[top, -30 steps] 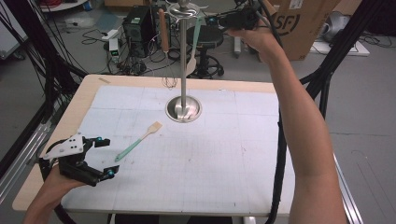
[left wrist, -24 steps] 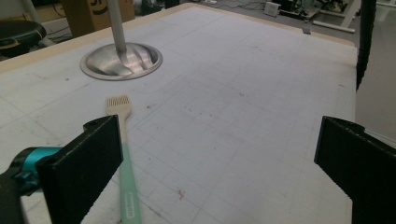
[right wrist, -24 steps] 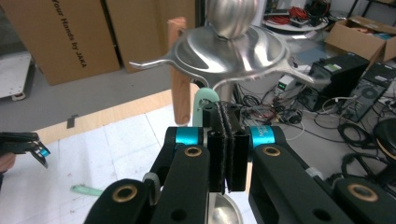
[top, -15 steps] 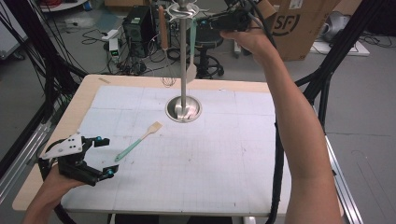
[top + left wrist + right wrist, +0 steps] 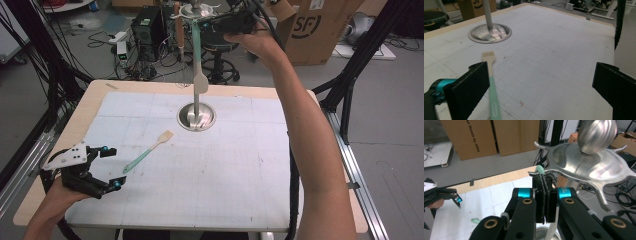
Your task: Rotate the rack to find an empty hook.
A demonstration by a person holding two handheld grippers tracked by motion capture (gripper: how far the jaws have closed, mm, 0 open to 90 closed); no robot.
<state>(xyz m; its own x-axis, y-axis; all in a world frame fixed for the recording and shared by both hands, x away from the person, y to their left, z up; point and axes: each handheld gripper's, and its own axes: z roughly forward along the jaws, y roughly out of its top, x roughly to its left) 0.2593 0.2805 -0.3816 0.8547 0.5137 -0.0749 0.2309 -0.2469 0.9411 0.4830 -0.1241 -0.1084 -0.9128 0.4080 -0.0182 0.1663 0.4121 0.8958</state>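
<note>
My right gripper [image 5: 202, 22] is raised at the top of a metal hook stand [image 5: 196, 102], shut on the upper end of a green-handled spatula [image 5: 198, 60] that hangs down beside the pole. In the right gripper view the pads [image 5: 539, 197] pinch the green handle tip [image 5: 539, 169] next to a hook of the stand's top disc [image 5: 579, 162]. My left gripper [image 5: 111, 166] rests open near the table's front left corner. A green-handled brush [image 5: 147, 151] lies flat on the mat just past it; in the left gripper view the brush [image 5: 492, 85] lies by the left jaw, untouched.
A brown-handled utensil [image 5: 176, 30] hangs from the stand's top at the left. The stand's round base [image 5: 196, 116] sits at the middle back of the white grid mat [image 5: 240, 165]. Cardboard boxes [image 5: 310, 25] and cables lie beyond the table.
My right gripper has carried the spatula leftward, up to the stand's top. The left gripper and the brush have stayed where they were.
</note>
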